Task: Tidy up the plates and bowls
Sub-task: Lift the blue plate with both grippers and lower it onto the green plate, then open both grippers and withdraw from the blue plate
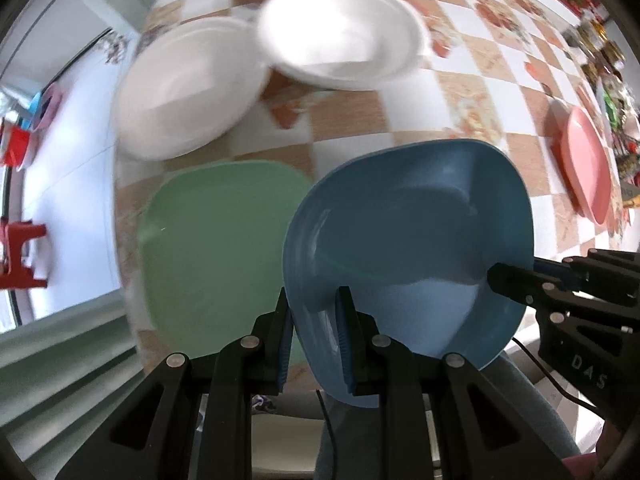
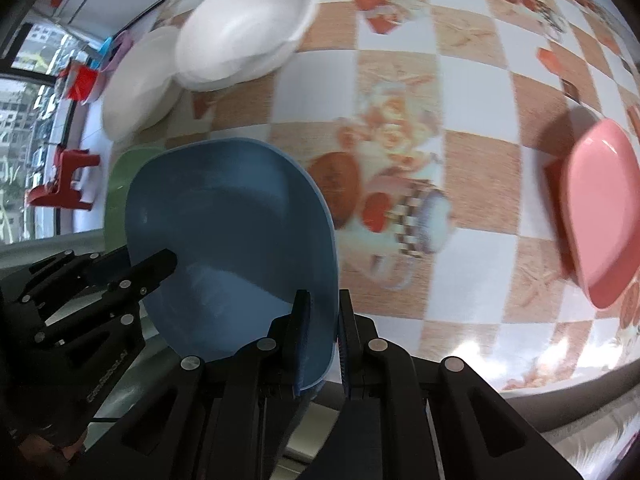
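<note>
A home dining area: a table spread with a glossy checked oilcloth (image 2: 400, 80) printed with orange, white and fruit-and-cup motifs carries white round bowls (image 1: 340, 32), a pale green plastic plate (image 1: 216, 252), a blue plastic dish (image 1: 408, 240) and a pink plastic dish (image 2: 600, 208). Jars and packets (image 1: 604, 52) crowd its far edge. A small red plastic stool (image 2: 64, 184) stands on the white tiled floor (image 1: 72, 152) beside a window facing apartment blocks (image 2: 20, 128).

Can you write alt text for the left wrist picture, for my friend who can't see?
Two black tools, left tool and right tool, grip opposite rims of a blue plastic plate above a checkered tablecloth. A green plastic plate, white bowls and a pink plate lie around.
</note>
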The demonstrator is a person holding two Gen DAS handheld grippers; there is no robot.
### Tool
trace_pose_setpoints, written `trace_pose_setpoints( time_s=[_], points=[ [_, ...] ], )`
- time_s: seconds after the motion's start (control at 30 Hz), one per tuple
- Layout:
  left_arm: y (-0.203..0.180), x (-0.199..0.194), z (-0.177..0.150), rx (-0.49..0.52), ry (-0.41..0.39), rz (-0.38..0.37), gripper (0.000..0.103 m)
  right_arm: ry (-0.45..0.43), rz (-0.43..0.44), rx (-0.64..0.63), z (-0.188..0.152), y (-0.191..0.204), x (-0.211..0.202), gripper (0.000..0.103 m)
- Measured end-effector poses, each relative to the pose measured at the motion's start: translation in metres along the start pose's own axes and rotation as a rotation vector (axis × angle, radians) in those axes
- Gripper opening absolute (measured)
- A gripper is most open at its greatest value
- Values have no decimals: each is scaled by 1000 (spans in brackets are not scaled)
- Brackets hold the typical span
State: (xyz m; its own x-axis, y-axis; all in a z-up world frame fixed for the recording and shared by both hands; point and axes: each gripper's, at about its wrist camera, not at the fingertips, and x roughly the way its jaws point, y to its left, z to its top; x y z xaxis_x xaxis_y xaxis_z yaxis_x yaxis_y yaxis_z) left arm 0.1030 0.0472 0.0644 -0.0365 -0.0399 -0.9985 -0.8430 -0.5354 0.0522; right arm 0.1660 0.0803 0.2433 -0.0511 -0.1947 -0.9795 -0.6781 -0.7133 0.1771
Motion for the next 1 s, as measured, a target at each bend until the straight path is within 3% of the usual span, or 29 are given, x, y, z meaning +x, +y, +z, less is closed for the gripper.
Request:
trace_pose_setpoints(
  time_s=[0.43, 0.6, 0.97, 1.0],
  points=[
    [58, 7, -13, -82, 1, 140, 22, 36, 70, -146, 31, 76, 67, 15],
    [68, 11, 4, -88, -14, 158, 22, 46, 80, -190, 16, 114, 85, 15],
    [81, 42, 15, -121, -1, 170, 22, 69, 79, -202, 16, 139, 112, 15],
    [82, 44, 15, -121, -2, 171, 26, 67, 80, -203, 16, 141, 113, 15]
  ],
)
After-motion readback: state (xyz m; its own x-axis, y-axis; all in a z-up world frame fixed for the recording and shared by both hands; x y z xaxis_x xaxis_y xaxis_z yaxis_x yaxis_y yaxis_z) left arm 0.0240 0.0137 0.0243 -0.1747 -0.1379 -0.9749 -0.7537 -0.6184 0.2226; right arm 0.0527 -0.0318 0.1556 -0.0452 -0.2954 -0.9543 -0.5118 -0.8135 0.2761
